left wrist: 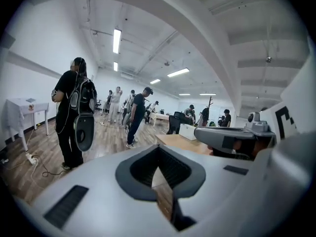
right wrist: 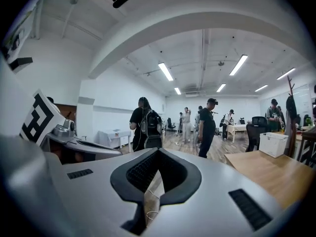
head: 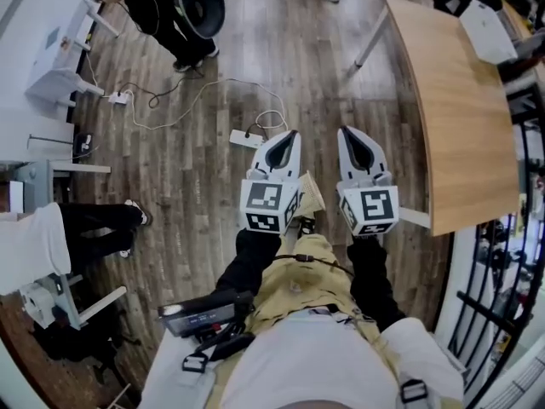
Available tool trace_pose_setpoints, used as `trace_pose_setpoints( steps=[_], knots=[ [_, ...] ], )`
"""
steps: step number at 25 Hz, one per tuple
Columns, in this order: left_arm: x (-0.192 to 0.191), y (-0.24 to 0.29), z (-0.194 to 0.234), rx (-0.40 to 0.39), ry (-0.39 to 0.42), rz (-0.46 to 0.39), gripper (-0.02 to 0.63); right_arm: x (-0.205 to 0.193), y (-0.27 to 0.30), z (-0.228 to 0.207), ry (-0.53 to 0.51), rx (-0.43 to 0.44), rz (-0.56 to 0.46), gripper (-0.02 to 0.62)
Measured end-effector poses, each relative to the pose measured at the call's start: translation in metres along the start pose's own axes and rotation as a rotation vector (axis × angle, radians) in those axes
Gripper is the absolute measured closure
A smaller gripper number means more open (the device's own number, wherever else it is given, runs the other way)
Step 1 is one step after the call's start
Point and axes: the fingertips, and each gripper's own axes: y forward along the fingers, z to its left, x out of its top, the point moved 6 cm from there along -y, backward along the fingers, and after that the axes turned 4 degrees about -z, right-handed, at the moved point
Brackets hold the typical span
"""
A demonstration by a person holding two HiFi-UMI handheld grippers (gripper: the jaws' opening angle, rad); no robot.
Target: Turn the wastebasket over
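Head view is showing the left tool [head: 293,133] and the right tool [head: 343,131] side by side, held out in front of the person's body and pointing roughly level across the room. Each tool is sitting closed. In its own gripper view the two jaws are meeting at the tips with nothing pinched between them, and only floor is showing through the gap behind the tips.

Below both tools the wood floor [head: 196,186] is lying far off, with a white power strip [head: 245,138] and its cable beneath and slightly left of the left tool's tip. To the right of the right tool a wooden counter [head: 464,100] is standing, carrying a white box [head: 487,31] at its far end. Further ahead of the left tool a person with a backpack [head: 170,15] is standing.

The wastebasket is not appearing in any view, so its place cannot be told. By my reading no grasp is under way, and the turning step is not in hand. The next move is calling for finding the wastebasket, opening the jaws and lowering the tools to its rim or sides.
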Motion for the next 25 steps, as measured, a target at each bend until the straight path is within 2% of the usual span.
trace_pose_setpoints(
  steps=[9,25],
  knots=[
    [0.043,-0.017,-0.015,0.007,0.029,-0.077,0.604,0.046,-0.01,0.009,-0.034,0.015,-0.067,0.575],
    [0.091,-0.009,-0.028,0.015,0.131,-0.164,0.604,0.084,-0.009,-0.006,-0.065,-0.003,-0.153,0.574]
  ],
)
